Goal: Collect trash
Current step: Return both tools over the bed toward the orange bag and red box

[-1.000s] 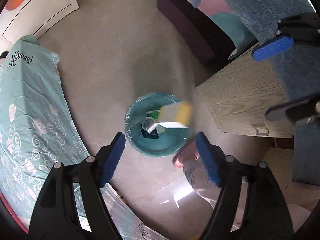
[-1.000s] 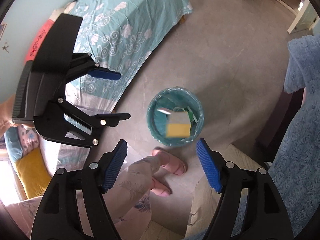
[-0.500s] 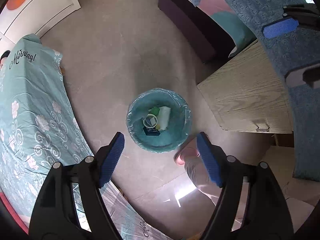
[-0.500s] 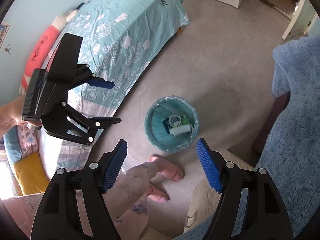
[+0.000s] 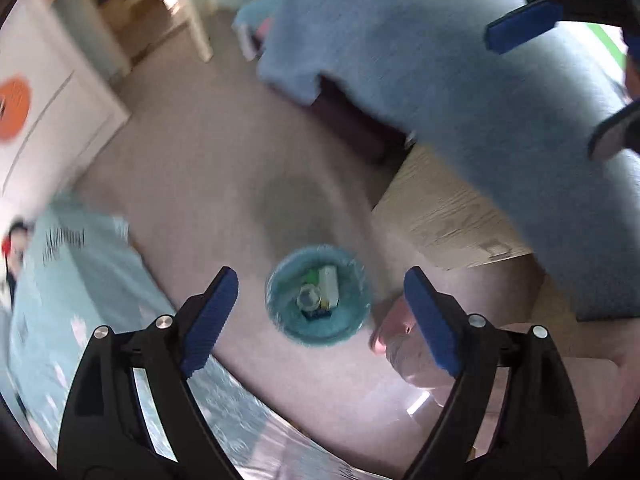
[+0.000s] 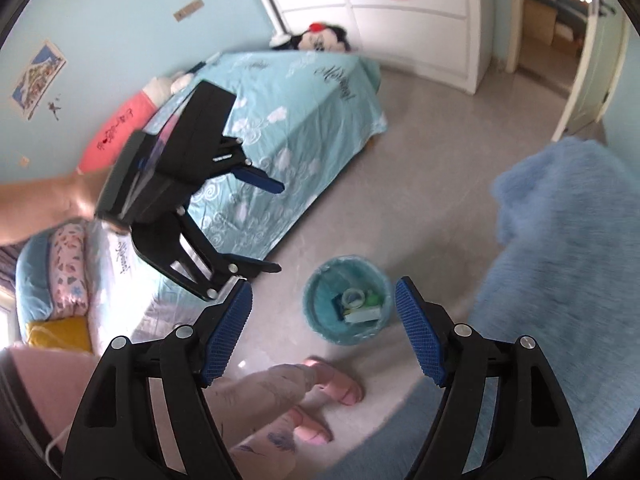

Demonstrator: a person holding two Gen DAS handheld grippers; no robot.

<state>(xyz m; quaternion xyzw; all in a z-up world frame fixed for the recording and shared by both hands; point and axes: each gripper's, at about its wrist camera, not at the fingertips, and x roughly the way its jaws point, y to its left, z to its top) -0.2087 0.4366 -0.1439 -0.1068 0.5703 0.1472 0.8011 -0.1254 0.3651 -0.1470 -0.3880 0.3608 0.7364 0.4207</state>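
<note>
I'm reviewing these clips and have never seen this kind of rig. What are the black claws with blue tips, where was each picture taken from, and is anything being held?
No robot here: a person holds a two-finger claw in each hand, with a wide-angle camera on each claw looking along its fingers. One picture comes from the left gripper, the other from the right gripper; the right one's picture also shows the left gripper from the side, over the bed. Both look down at a teal lined trash bin on the grey floor, with a few pieces of trash inside. The person's pink slippers stand beside it. Both claws are open and empty; the left one's jaws have just been opening wider, with nothing between them.
</note>
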